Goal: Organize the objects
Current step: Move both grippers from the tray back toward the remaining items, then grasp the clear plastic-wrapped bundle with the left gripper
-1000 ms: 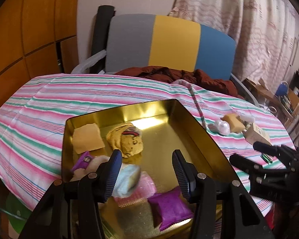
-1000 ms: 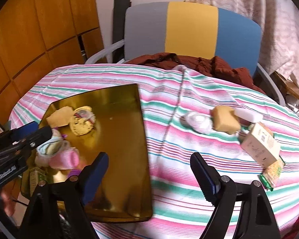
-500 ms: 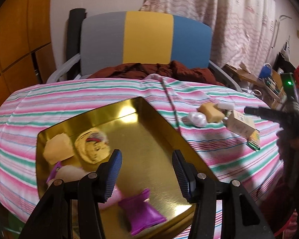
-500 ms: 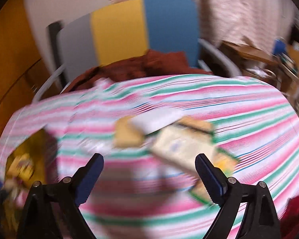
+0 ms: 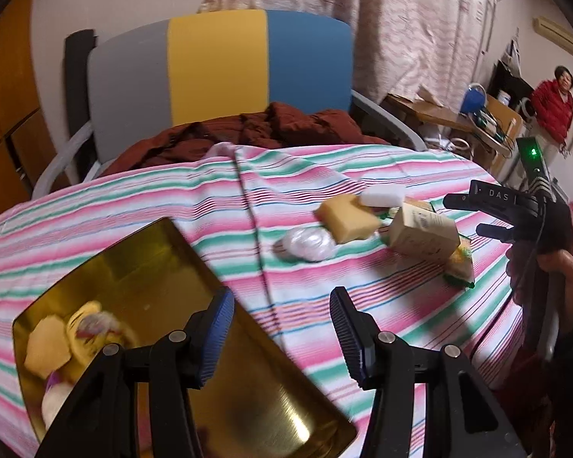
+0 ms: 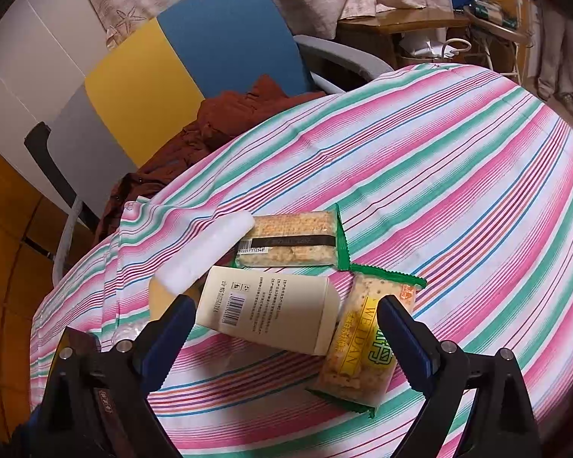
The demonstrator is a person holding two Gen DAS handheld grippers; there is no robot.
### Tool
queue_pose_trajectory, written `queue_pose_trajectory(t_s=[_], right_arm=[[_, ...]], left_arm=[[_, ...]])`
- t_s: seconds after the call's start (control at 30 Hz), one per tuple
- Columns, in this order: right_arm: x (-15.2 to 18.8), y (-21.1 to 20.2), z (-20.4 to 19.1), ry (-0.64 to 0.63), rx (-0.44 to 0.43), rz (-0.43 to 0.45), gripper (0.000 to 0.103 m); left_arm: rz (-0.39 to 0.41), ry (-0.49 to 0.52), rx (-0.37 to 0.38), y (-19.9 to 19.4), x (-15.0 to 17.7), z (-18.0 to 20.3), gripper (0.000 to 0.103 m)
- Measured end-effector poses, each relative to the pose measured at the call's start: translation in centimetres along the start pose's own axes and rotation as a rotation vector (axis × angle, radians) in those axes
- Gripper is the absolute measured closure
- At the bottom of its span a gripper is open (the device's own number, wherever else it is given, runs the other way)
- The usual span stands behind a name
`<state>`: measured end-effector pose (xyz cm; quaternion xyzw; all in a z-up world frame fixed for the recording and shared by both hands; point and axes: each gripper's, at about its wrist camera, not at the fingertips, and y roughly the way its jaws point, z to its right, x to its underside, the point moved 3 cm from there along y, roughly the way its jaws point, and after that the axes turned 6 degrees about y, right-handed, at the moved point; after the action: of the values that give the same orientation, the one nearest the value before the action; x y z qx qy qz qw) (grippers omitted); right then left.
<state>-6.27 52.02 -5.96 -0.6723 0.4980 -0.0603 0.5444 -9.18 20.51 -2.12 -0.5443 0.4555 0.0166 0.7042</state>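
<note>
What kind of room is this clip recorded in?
Probably a lived-in room at home, not a lab. A round table under a striped cloth, a tri-colour chair with a dark red garment on it, patterned curtains and a cluttered wooden side table behind.

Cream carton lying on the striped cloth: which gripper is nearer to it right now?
Right. The right gripper is open just short of the cream carton; the left gripper hangs open over the gold tray's edge, well short.
</note>
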Motion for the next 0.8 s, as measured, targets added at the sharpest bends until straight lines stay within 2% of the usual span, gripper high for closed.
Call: queue_pose_trajectory(t_s=[0.13,0.23,0.4,0.47,0.53,0.67,0.73,0.8], right_arm=[[0.1,0.1,0.3,0.024,-0.020,-0.015,0.005],[0.0,0.0,0.2,0.025,-0.032,-0.013,0.005],[-0.1,-0.3,0.0,0.028,-0.061,-0.005,0.005],[-0.2,-0.4,0.1,0.036,-0.072,-0.007,0.004],[-0.1,-0.4,0.1,0.040,-0.078,-0.008,0.004],[-0.1,-0.3,0.1,0.038,-0.080,-0.013,0.004],[-0.1,-0.1,0.0,0.034,-0.076,-0.016,0.004],[0.0,0.1,0.0,0.030,-0.073,-0.021,0.004]], left_arm=[[-0.057,0.030,0.020,2.9,-1.5,1.1,0.050],[-0.111,-0.017,0.068,5.2,-2.4,1.1,0.050],[-0.152,-0.053,0.069,8.6,-4.1,1.1,0.049],[-0.161,-0.039,0.059,9.9,-4.7,1.3,0.039],[-0.191,0.013,0.047,11.4,-5.3,1.9,0.034],[-0.222,0.071,0.051,13.7,-5.9,2.6,0.032],[-0.243,0.079,0.034,15.0,-6.1,2.5,0.032],[-0.286,0.073,0.049,16.4,-5.8,2.4,0.035]])
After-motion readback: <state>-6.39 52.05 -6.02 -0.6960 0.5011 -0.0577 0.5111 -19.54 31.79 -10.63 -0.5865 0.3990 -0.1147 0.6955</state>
